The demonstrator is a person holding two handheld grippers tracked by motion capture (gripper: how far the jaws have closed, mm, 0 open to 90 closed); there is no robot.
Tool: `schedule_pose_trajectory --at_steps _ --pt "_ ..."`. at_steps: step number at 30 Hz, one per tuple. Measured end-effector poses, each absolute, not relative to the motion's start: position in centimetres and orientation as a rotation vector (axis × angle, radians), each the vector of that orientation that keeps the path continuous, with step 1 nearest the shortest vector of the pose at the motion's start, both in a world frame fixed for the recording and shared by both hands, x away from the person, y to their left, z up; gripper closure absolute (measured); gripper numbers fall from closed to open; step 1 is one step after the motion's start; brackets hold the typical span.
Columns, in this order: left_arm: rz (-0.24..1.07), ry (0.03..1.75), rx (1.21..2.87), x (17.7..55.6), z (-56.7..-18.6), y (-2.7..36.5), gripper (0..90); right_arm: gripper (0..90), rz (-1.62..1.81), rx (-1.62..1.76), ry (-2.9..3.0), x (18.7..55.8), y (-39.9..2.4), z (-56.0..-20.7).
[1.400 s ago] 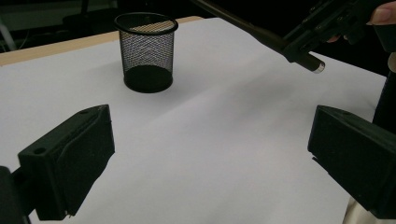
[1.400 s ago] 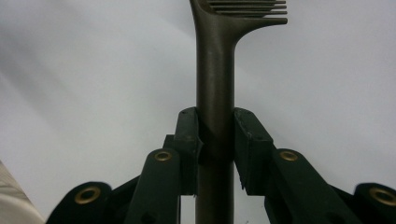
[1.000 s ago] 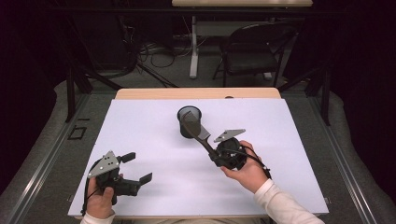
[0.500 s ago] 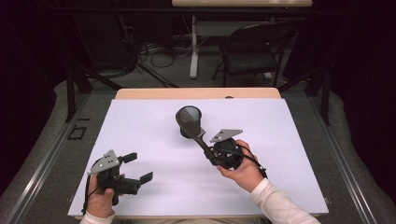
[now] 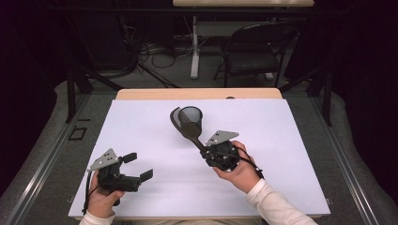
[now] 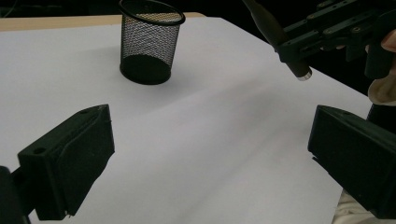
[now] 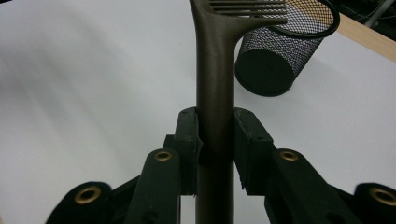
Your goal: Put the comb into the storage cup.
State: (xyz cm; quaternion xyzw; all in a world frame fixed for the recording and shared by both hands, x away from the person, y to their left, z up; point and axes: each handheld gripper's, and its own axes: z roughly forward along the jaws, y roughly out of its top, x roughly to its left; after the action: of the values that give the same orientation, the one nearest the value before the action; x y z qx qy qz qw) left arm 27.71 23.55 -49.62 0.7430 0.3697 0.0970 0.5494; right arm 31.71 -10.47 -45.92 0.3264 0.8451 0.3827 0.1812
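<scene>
Since the earlier frames the right gripper (image 5: 202,149) has carried the spatula (image 5: 184,125) a little toward 9 o'clock, so the slotted head now lies against the left side of the cup (image 5: 191,117) rather than across its mouth; the left gripper (image 5: 137,167) has kept its place.

At 7 o'clock on the white table (image 5: 291,154), the left gripper lies low in the person's hand, jaws spread wide with nothing between them; its own view shows bare sheet between the two black pads (image 6: 88,154).

At the middle, toward 12 o'clock, stands the black mesh cup (image 6: 150,42), upright on the sheet. The spatula's head reaches its rim at about 9 o'clock, handle slanting back toward 5 o'clock.

Right of centre, the right gripper is clamped narrow on that brown handle (image 7: 215,93), a pad pressing each side, as the right gripper view shows. The handle's silver-tipped end (image 6: 302,74) sticks out behind the jaws, clear of the table.
</scene>
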Motion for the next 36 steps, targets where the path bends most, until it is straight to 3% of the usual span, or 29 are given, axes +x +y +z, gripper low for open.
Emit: schedule_pose_trajectory --at_steps 36 --pt "0.226 0.87 1.788 30.5 -46.1 21.9 3.9 72.8 1.171 0.83 2.248 30.8 -9.7 -45.2"
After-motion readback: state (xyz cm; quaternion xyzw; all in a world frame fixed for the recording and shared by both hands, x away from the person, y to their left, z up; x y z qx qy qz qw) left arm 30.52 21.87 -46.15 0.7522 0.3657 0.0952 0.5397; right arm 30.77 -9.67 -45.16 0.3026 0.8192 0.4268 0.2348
